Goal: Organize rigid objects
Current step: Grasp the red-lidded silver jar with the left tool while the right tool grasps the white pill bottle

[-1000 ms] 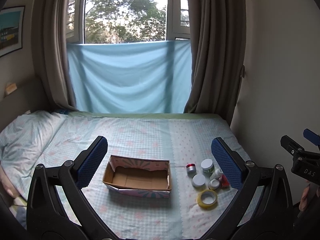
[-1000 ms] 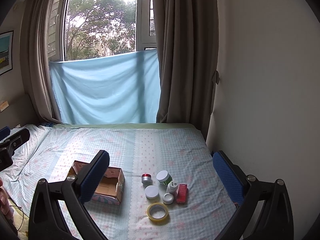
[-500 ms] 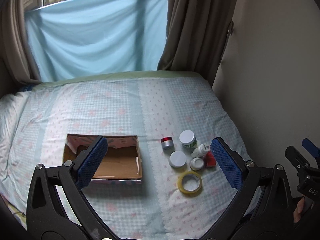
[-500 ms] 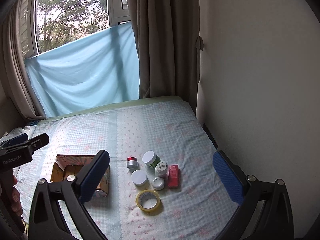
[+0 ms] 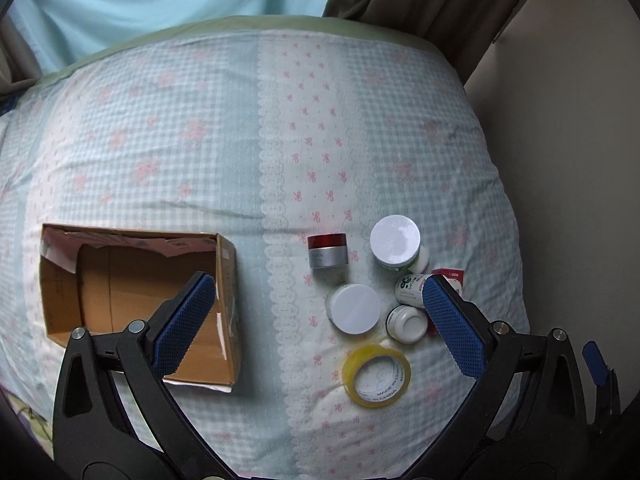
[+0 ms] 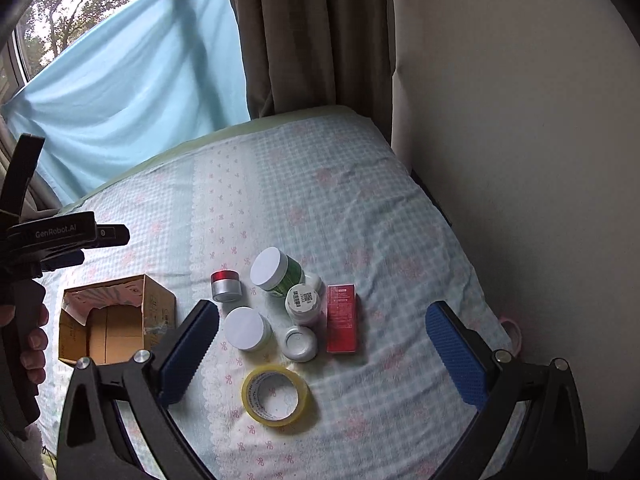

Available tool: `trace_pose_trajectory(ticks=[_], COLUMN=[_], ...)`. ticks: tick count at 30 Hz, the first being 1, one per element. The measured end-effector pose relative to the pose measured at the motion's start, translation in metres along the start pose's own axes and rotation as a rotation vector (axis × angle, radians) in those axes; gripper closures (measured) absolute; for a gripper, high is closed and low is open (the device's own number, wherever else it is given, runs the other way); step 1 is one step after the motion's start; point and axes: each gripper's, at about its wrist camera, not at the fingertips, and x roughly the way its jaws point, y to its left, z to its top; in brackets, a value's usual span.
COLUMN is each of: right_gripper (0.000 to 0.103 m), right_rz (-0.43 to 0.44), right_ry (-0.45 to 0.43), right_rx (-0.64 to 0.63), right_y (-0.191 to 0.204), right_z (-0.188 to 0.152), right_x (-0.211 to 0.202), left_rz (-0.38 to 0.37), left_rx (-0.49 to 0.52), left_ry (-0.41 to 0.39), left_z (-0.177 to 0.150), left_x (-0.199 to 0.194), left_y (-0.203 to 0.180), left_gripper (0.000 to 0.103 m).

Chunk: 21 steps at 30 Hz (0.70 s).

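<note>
Spread on the checked bedsheet, the jars and yellow tape roll are framed between the released, empty right gripper, judged nearer than the equally open left gripper, with the cardboard box leftward.

Soft daylight enters through the window, leaving the bed evenly lit with faint shadows. Both views are sharp centrally, with strong fisheye bending and dark corners.
</note>
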Motion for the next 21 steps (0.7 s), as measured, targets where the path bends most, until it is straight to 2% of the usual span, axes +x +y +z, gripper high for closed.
trace_pose_trajectory(ticks=[6,13,16,18,21], right_gripper=[0.0,0.006,0.017,0.028,0.033], right_rz=[-0.013,-0.042,-0.022,-0.022,-0.021], right_ry=[0.041,0.118,0.154,0.182,0.2], right_rx=[-0.052,-0.068,-0.101,-0.132,-0.135], right_y=[0.009,0.018,0.027,0.034,0.037], right_z=[-0.008,-0.024,-0.03,-0.035,-0.038], right_x=[0.066,0.152,0.184,0.201,0.216], left_rz=[0.026,0.044,0.064,0.076,0.068], left_rx=[0.0,-0.002,0.005,0.001,0.0], left_ry=[0.135,0.223,0.254,0.272,0.279], left_z=[0.012,0.017,0.013,0.011,0.011], left_x=[0.092,0.177,0.204,0.217,0.229], left_y=[-0.009,-0.007,-0.005,-0.003,-0.003], left_gripper=[0.0,0.004,0.006,0.015,0.015])
